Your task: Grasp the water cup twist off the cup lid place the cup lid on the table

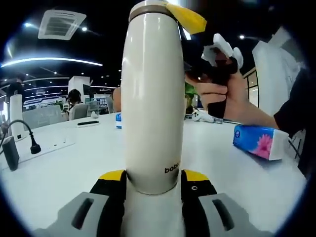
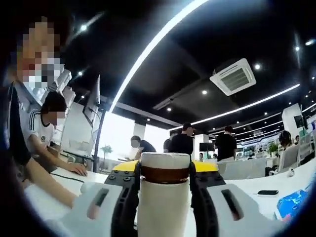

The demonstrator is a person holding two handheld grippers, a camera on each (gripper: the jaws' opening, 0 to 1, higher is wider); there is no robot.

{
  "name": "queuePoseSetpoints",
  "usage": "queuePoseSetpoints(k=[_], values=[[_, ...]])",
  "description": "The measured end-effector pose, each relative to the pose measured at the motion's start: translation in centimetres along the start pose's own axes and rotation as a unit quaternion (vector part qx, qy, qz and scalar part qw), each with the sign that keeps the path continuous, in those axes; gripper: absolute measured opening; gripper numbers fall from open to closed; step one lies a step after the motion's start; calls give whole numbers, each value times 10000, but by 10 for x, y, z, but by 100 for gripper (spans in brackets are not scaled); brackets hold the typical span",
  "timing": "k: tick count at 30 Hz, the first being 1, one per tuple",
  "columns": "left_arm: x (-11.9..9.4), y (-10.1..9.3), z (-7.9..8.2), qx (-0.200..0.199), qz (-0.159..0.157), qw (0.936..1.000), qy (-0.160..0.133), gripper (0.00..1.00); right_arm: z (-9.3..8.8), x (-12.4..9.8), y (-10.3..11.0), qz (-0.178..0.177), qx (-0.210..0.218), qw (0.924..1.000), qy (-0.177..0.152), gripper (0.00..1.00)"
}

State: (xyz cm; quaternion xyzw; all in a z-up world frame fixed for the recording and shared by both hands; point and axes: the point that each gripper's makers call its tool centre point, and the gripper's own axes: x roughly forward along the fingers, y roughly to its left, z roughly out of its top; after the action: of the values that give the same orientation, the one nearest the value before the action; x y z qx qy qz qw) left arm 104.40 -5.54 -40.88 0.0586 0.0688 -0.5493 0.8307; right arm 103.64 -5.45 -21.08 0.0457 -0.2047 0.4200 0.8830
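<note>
A tall white water cup [image 1: 152,98] stands upright on the white table [image 1: 64,173], and my left gripper [image 1: 153,178] is shut on its lower body, black-and-yellow jaws on either side. At the cup's top, the lid [image 1: 148,7] is touched by a yellow fingertip [image 1: 190,19] of the other gripper, which a hand [image 1: 217,94] holds from the right. In the right gripper view, the white lid with a brown band [image 2: 165,167] sits between the jaws of my right gripper [image 2: 165,173], which is shut on it. The cup body [image 2: 164,210] runs down below.
A blue tissue pack [image 1: 259,141] lies on the table at right. A white power strip [image 1: 49,146] and a black adapter [image 1: 10,154] sit at left, and a dark phone [image 1: 88,123] lies further back. A seated person's arm [image 2: 49,185] rests on the table at left.
</note>
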Motion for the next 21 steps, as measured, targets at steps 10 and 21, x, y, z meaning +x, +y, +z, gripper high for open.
queuePoseSetpoints(k=[10,21], values=[[0,0,0,8,-11,10000,0,46,0,1,-9,359,463,9983,-64,42],[-1,2,-1,10,28,10000,17,43,-1,0,-7,967,817,9919,-90,43]])
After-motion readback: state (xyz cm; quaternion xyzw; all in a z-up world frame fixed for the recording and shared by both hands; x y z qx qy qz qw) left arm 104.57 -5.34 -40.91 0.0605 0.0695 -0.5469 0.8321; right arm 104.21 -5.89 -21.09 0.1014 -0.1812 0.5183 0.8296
